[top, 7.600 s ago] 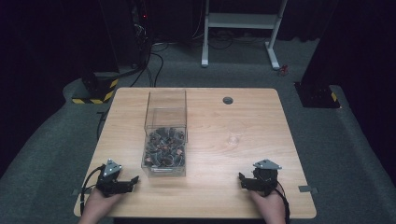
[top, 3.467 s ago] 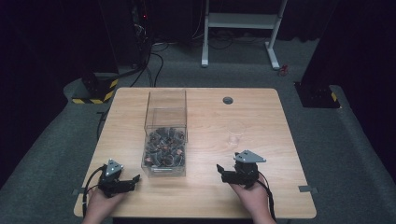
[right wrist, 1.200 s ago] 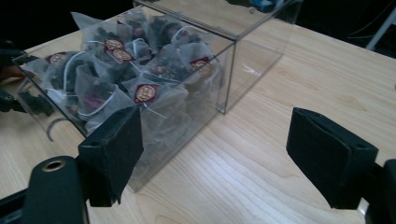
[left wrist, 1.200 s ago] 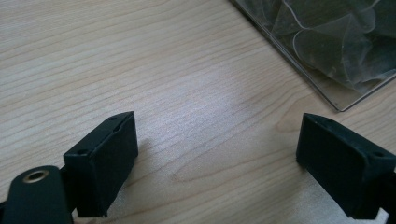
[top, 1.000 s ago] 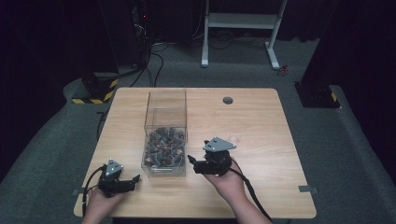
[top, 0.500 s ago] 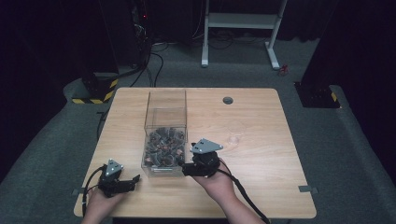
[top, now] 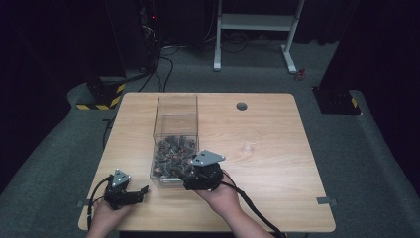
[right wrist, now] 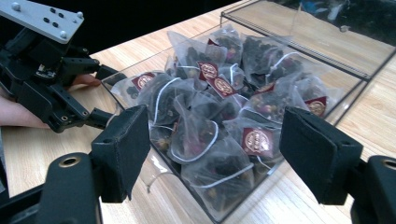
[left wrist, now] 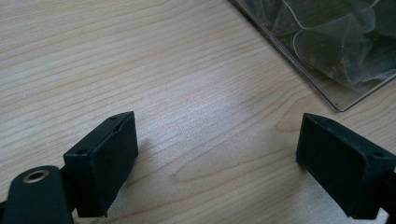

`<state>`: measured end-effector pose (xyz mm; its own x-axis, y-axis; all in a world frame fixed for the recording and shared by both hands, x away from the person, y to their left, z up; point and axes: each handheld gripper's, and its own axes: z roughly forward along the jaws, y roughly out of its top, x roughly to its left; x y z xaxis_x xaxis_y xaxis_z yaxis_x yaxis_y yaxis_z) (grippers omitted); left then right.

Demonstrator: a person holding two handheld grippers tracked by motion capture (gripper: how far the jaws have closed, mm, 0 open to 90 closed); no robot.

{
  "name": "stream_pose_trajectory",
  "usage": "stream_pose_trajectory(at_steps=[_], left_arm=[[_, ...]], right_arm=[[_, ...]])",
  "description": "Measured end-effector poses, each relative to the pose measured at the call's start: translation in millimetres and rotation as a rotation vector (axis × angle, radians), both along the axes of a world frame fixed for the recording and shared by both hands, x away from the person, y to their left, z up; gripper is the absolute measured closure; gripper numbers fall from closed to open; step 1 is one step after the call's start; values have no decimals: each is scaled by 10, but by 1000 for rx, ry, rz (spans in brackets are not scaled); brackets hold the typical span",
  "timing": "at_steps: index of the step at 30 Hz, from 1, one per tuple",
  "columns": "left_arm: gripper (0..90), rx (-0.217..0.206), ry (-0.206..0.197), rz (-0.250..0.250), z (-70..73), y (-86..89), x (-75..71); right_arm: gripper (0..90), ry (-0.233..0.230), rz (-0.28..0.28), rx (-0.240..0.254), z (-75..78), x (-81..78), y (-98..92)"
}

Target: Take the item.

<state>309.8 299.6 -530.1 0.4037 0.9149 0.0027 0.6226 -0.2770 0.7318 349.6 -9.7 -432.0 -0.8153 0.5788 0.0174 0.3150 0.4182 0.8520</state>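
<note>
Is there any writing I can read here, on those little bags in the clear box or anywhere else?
No text is readable.
Tea bags in the clear box: dark red tags bear a round gold emblem, its lettering too small and blurred to read.
Yellow-black hazard stripes on the floor block: a warning pattern, no words.

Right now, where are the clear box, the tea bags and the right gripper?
clear box [top: 177, 110]: high view, far wall.
tea bags [right wrist: 205, 116]: right gripper view, middle of the pile.
right gripper [right wrist: 215, 156]: right gripper view, midway between its open fingers.
</note>
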Motion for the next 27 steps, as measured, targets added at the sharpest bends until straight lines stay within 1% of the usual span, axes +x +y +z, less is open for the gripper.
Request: stream_pose_trajectory(at_steps=[4,8,10,11,12,13,14,15,18,19,20,21,22,23,25,26,27], left_arm=[[130,0,0,0,0,0,0],[129,-1,0,0,-1,0,0],[130,0,0,0,0,0,0],[130,0,0,0,0,0,0],[130,-1,0,0,-1,0,0],[130,-1,0,0,-1,0,0],[130,0,0,0,0,0,0],[130,0,0,0,0,0,0],[130,-1,0,0,-1,0,0],[130,-1,0,0,-1,0,0],[130,0,0,0,0,0,0],[130,0,0,0,0,0,0],[130,-1,0,0,-1,0,0],[130,0,0,0,0,0,0],[130,-1,0,0,-1,0,0],[130,-1,0,0,-1,0,0],[130,0,0,0,0,0,0]], right_arm=[[252,-9,14,-6,-2,-2,44],[260,-2,21,-5,0,-10,82],[267,-8,23,-9,2,-12,99],[275,-9,25,-10,2,-10,106],[305,-9,26,-12,2,-10,110],[305,-9,26,-12,2,-10,110],[382,-17,27,-11,-1,-17,115],[403,-19,26,-12,-3,-15,115],[482,6,22,-12,-21,4,118],[482,6,22,-12,-21,4,118],[543,11,30,-21,-39,11,123],[543,11,30,-21,-39,11,123],[575,5,31,-30,-47,13,125],[642,12,39,-36,-62,10,130],[659,15,41,-40,-69,9,133],[688,14,42,-43,-74,10,133],[749,13,39,-45,-85,9,132]])
